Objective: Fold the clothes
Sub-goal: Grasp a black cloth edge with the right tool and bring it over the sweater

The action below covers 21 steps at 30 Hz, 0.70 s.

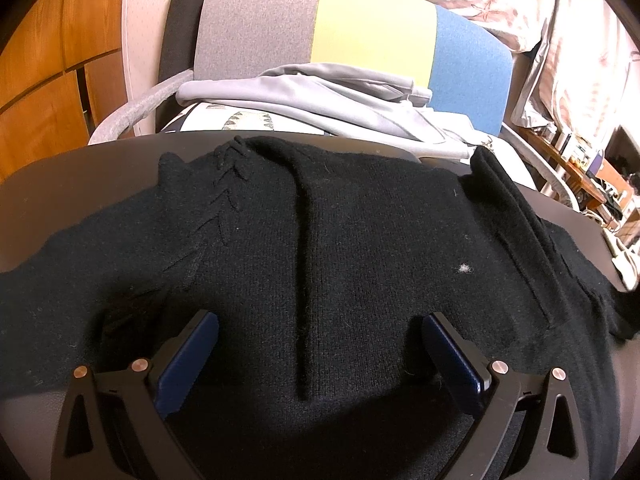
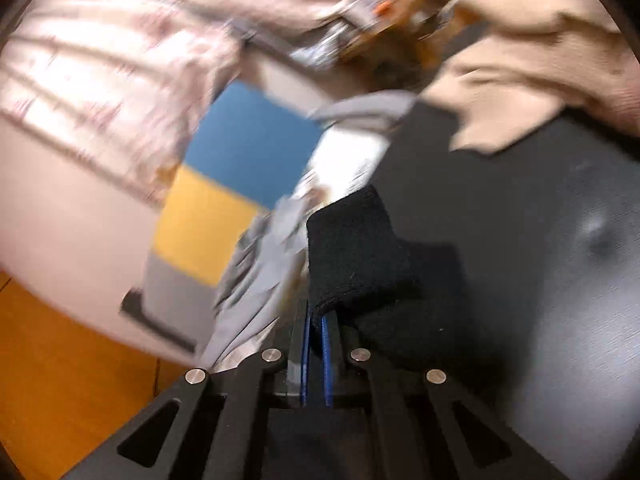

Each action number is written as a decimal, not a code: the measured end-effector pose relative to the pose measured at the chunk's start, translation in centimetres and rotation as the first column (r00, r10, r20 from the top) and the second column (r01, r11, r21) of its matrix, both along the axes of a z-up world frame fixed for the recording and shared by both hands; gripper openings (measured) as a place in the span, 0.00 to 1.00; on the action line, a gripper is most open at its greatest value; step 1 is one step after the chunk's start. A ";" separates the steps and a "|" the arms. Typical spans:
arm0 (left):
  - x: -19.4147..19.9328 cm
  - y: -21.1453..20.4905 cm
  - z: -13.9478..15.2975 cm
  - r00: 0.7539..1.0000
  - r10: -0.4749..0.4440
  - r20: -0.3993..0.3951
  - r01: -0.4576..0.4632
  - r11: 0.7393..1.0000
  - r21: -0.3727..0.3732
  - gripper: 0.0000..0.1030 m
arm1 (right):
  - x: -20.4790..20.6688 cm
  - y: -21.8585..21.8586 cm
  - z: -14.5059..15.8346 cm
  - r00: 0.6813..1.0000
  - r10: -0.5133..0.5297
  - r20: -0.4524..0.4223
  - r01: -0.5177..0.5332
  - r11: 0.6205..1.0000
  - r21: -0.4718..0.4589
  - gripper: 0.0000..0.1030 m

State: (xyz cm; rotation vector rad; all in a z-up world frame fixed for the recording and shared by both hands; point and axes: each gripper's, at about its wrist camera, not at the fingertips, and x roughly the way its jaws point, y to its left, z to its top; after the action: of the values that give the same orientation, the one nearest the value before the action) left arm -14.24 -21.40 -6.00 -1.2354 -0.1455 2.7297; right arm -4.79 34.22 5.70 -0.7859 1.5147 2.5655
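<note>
Black linkage arms and two blue-padded fingers (image 1: 188, 364) fill the near edge of the left wrist view, where the left gripper (image 1: 320, 340) stands spread wide with nothing between its pads. It hovers low over a black knit sweater (image 1: 340, 240) that lies spread across the dark desk (image 1: 60, 184), and the cloth runs under and between the fingers without being pinched. A long vertical fold crease in the knit passes up the middle of the gap between the pads. To the far left of that crease sits a raised stitched pattern, and to the right a small white speck of lint (image 1: 464, 268) clings to the fabric. At the far right the sweater bunches into a thicker ridge of folded layers near the desk edge. Beyond the desk stands a chair (image 1: 256, 28) with a backrest in grey, yellow and blue panels, and a pale grey garment (image 1: 320, 92) is heaped on its seat. In the right wrist view, which is heavily blurred, the right gripper (image 2: 318, 320) has its blue pads drawn almost together on a piece of the black sweater (image 2: 356, 256), whose fold edge rises just past the fingertips above the desk (image 2: 540, 240). A beige garment (image 2: 520, 80) lies at the far right of that desk, well apart from the clamped cloth. The same chair (image 2: 240, 152) appears to the left of the fingers.
</note>
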 end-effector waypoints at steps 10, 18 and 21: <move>0.0 0.0 0.0 1.000 0.000 0.000 0.000 1.000 0.008 1.00 | -8.5 -17.8 -0.2 0.920 0.386 -0.067 -0.389 0.920 -0.036 0.04; 0.0 0.1 0.0 1.000 0.002 0.002 -0.002 1.000 0.012 1.00 | -10.8 -30.2 -6.2 0.782 0.616 0.088 -0.622 0.778 0.084 0.07; -0.1 0.1 0.0 1.000 0.002 0.004 -0.002 1.000 0.011 1.00 | -10.3 -32.0 -8.4 0.756 0.618 0.216 -0.653 0.737 0.176 0.24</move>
State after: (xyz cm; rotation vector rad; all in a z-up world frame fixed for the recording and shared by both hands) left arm -14.31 -21.34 -6.01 -1.2386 -0.1626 2.7245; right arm -15.14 2.24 -2.71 -1.6543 0.9568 2.9617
